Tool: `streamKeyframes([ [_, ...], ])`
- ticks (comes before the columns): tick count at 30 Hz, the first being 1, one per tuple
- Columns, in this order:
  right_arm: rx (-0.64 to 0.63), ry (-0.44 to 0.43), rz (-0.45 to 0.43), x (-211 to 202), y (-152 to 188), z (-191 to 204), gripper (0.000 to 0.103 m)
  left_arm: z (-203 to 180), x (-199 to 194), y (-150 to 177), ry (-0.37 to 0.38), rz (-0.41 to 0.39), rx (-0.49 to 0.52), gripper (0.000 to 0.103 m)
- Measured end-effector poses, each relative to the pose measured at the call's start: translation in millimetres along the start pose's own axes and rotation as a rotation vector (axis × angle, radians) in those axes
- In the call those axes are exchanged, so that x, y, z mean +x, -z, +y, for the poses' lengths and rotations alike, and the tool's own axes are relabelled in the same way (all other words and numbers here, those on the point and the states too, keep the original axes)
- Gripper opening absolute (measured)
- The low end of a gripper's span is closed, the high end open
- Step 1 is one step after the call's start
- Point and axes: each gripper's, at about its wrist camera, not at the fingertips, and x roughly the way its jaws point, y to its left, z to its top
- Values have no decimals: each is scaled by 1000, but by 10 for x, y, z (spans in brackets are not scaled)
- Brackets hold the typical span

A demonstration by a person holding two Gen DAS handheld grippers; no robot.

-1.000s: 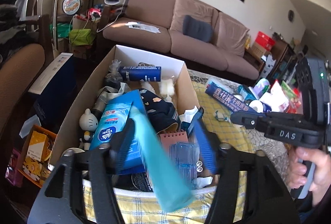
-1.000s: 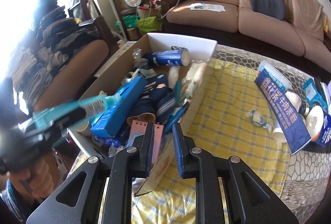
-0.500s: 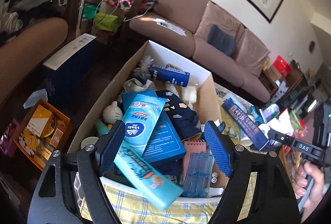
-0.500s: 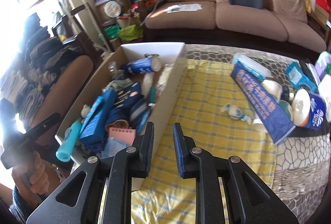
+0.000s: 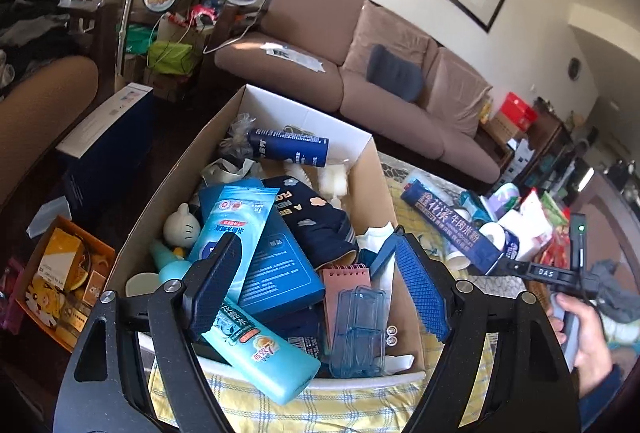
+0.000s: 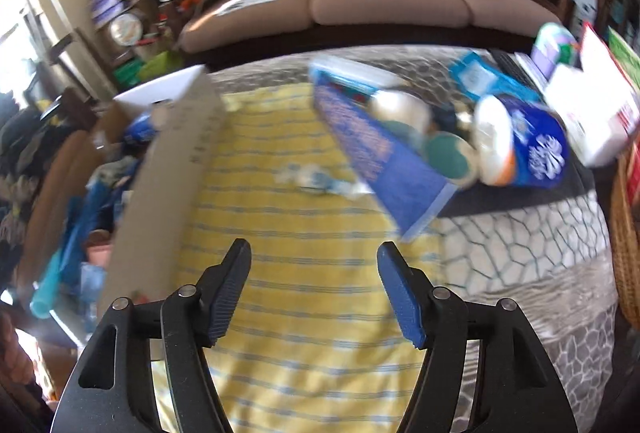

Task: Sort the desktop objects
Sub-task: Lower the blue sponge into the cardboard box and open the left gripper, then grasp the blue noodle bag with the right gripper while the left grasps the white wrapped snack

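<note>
- left claw [image 5: 316,293] jaws just opening, apart over cardboard box [image 5: 378,177], teal bottle [image 5: 260,349] lying loose below
- right claw [image 6: 314,287] jaws just opening, empty, nearing small wrapped item [image 6: 320,183]: likely light, crinkly; pinching mid-body seems best

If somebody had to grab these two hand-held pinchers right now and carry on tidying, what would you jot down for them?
Left gripper: open and empty above the cardboard box; its jaws have just been opening, and the teal bottle now lies in the box at the near edge.
Right gripper: jaws have just been opening, nothing between them, over the yellow checked cloth, facing the unsorted things.
Done: box already holds the bottle, wipes pack, pink notepad and more.
Left: small wrapped item on the cloth, long blue box, tissue roll and the pile behind.
</note>
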Motion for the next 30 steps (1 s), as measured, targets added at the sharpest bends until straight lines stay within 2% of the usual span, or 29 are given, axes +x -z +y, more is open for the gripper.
streamKeyframes([
  [1, 13, 3, -7, 7, 15, -92, 69, -26, 36, 18, -1, 8, -11, 78],
  [4, 6, 73, -88, 14, 72, -319, 85, -123, 113, 77, 41, 38, -63, 78],
  [6, -78, 110, -120, 73, 4, -367, 86, -261, 143, 135, 72, 53, -66, 78],
  [8, -109, 135, -156, 133, -56, -429, 91, -432, 141, 199, 91, 47, -15, 78],
  [9, -110, 151, -170, 208, -91, -479, 91, -546, 136, 254, 80, 37, 42, 78],
  [12, -101, 153, -139, 481, -168, -618, 89, -818, 138, 425, 13, 7, 199, 78],
  [13, -95, 150, -130, 539, -173, -654, 78, -889, 153, 476, 0, 17, 239, 78],
  [14, -90, 124, -118, 596, -175, -686, 52, -956, 178, 515, -1, 34, 273, 78],
  [16, -71, 15, -84, 657, -157, -748, 16, -1066, 204, 586, 27, 57, 313, 78],
  [17, -62, -26, -60, 671, -141, -777, 12, -1092, 199, 610, 35, 60, 319, 78],
  [19, -53, -74, -28, 634, -76, -788, 9, -1131, 208, 645, 45, 65, 326, 78],
  [23, -64, -133, 217, 613, 245, -641, 5, -1098, 210, 663, 61, 86, 286, 78],
  [27, -134, -165, 401, 495, 572, -340, 6, -1059, 100, 611, 90, 76, 252, 78],
  [30, -119, -195, 460, 339, 779, -160, 9, -1065, 8, 575, 106, 58, 245, 78],
])
